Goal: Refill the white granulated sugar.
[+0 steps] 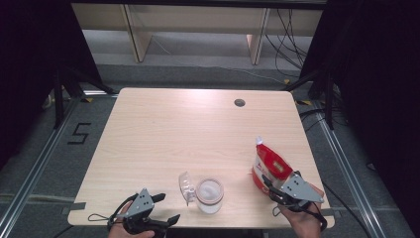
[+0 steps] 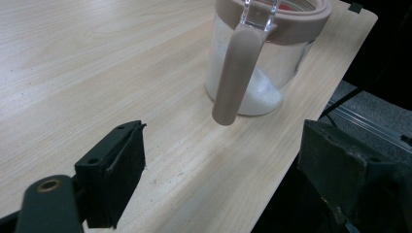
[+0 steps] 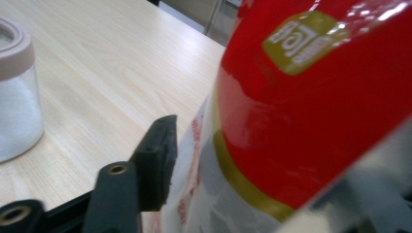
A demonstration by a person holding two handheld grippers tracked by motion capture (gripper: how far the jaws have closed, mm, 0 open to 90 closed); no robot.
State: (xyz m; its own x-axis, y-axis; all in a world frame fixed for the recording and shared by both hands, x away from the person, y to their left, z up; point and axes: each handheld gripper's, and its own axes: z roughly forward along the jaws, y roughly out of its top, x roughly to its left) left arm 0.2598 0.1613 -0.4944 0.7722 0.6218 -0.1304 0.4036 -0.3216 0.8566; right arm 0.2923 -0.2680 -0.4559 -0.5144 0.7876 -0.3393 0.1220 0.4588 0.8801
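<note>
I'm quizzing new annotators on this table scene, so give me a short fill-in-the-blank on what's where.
1. The glass jar holds a ____ powder.
2. The jar's lid is flipped ____.
3. The red pouch stands at the ____ gripper.
4. The left gripper has ____ between its jaws.

Missing words: white; open; right; nothing

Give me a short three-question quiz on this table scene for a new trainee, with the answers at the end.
1. True or false: the clear flip lid of the jar is shut.
2. In the high view, the red pouch stands: A) left of the jar, B) right of the jar, C) behind the jar at the far edge.
3. What is between the fingers of the left gripper?
Key: 1 false, the lid stands open. 2 B. 3 Nothing; the fingers stand open.
</note>
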